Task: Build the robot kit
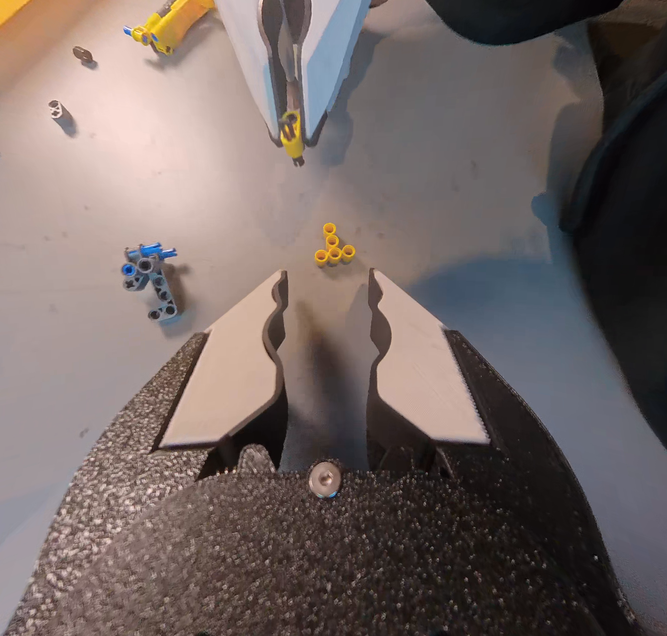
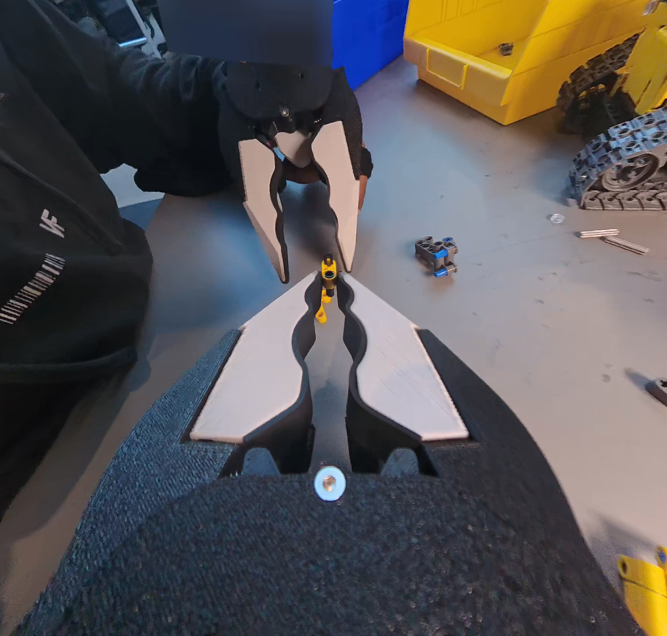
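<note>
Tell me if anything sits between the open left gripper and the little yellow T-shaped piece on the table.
Nothing visible does. The left gripper is open, with the yellow T-shaped piece just ahead of its tips on bare table. The right gripper, holding another yellow piece, is farther off.

yellow t-shaped piece (image 1: 334,246); grey-blue bracket (image 1: 153,283); grey table (image 1: 180,185).

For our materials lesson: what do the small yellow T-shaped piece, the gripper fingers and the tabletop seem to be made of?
Yellow T-shaped piece: probably moulded plastic, glossy, uniform colour, crisp round holes.
Left gripper fingers: likely 3D-printed plastic, matte grey, fine layer lines, darker inner lining.
Tabletop: smooth grey, faint sheen with scuffs; laminate or coated, unclear.
</note>
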Demonstrator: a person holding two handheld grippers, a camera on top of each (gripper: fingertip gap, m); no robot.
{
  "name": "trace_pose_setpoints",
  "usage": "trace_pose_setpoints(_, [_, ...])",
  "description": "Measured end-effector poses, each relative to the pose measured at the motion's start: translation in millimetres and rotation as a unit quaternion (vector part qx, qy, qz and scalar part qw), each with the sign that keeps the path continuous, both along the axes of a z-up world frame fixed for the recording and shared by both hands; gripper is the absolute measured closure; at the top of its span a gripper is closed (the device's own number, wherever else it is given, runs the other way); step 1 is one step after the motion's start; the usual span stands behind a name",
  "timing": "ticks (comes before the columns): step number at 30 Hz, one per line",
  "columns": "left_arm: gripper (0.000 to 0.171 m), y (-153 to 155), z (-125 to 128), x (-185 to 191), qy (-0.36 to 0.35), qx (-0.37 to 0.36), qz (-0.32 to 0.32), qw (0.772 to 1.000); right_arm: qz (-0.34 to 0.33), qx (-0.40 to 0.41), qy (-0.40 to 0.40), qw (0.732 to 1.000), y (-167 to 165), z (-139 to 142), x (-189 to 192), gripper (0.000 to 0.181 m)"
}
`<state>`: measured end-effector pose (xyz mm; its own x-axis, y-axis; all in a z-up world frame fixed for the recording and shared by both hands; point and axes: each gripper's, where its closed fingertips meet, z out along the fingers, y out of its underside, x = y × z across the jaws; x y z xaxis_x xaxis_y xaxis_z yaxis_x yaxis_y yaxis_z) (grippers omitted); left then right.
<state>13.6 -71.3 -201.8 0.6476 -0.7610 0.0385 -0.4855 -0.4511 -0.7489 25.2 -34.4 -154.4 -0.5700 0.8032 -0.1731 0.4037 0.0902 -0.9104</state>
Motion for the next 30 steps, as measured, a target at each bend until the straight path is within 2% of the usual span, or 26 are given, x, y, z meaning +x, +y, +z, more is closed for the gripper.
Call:
trace_pose_setpoints(4, [0.135, 5, -7, 13, 0.002, -0.023, -0.005, 1.000, 0.021, 0.025, -0.023, 0.999, -11, -14, 1, 0.173])
trace_pose_setpoints(7, [0.149, 9, -11, 17, 0.026, -0.011, -0.017, 0.999, 0.033, 0.049, -0.031, 0.998, -15, -21, 3, 0.174])
trace_pose_setpoints(16, [0.147, 13, -12, 24, 0.037, 0.006, -0.057, 0.998, 0.060, 0.082, -0.046, 0.994, -23, -32, 7, 0.174])
trace_pose_setpoints(19, [0.140, 13, 0, 21, 0.022, 0.020, -0.054, 0.998, 0.059, 0.082, -0.035, 0.994, -26, -28, 5, 0.174])
trace_pose_setpoints(25, [0.165, 9, 34, 22, -0.057, 0.061, -0.039, 0.996, 0.059, 0.019, 0.018, 0.998, -30, 0, -1, 0.174])
trace_pose_setpoints(30, [0.166, 8, 36, 22, -0.082, 0.043, -0.030, 0.995, 0.061, 0.000, 0.005, 0.998, -31, -1, -2, 0.173])
